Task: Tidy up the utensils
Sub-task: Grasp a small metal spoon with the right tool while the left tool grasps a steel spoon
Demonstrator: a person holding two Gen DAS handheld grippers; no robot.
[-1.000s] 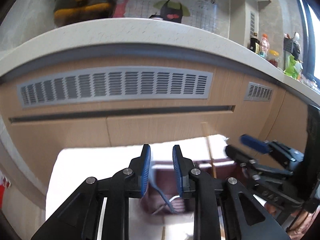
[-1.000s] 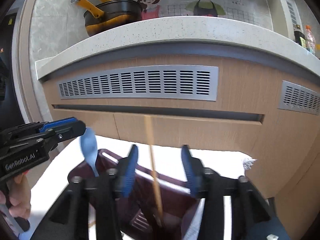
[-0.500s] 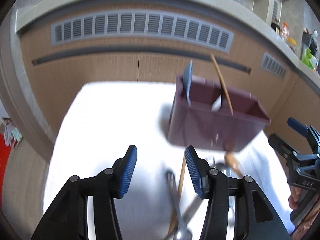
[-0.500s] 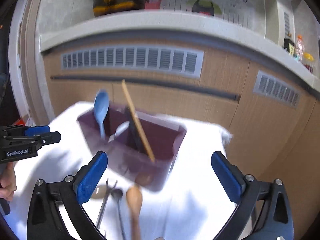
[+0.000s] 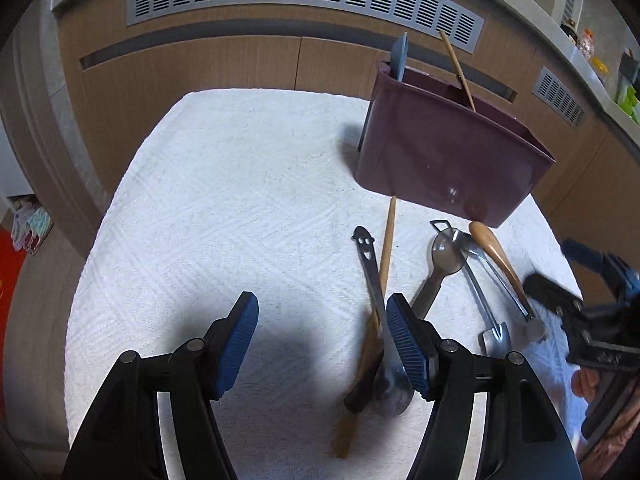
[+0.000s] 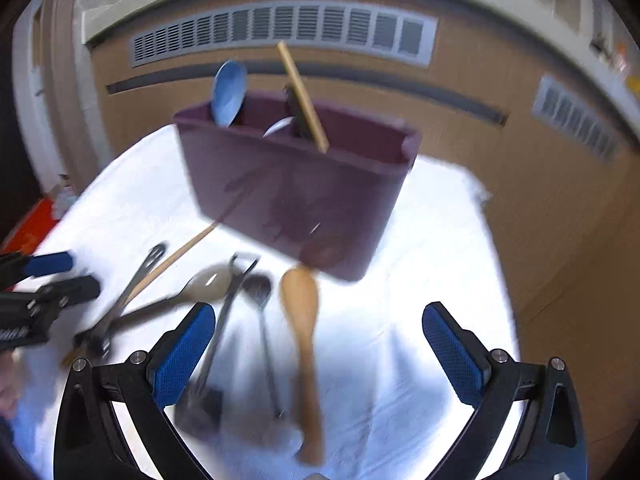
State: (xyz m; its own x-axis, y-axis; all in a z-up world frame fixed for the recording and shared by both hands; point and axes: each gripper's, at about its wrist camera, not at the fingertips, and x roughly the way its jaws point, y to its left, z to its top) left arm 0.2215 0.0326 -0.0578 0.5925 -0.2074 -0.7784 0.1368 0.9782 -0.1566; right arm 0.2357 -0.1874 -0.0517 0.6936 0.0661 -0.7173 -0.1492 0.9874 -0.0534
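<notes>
Right hand-held gripper point(image 6: 318, 354) wide, empty, wooden spoon point(image 6: 302, 344) beneath, between jaws

Cloth, plastic, wood and steel below the grippers

A rough, woven white towel point(image 5: 240, 184) lies under a glossy maroon plastic utensil caddy point(image 5: 448, 160); ahead of the ribbed blue pads point(image 5: 404, 344) lie a smooth wooden spoon point(image 6: 302, 320), a matt wooden chopstick point(image 5: 388, 240) and shiny metal spoons point(image 5: 444, 252).

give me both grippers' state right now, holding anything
Left gripper: jaws opening, holding nothing, only white cloth between them.
Right gripper: wide open, holding nothing, over the wooden spoon.
</notes>
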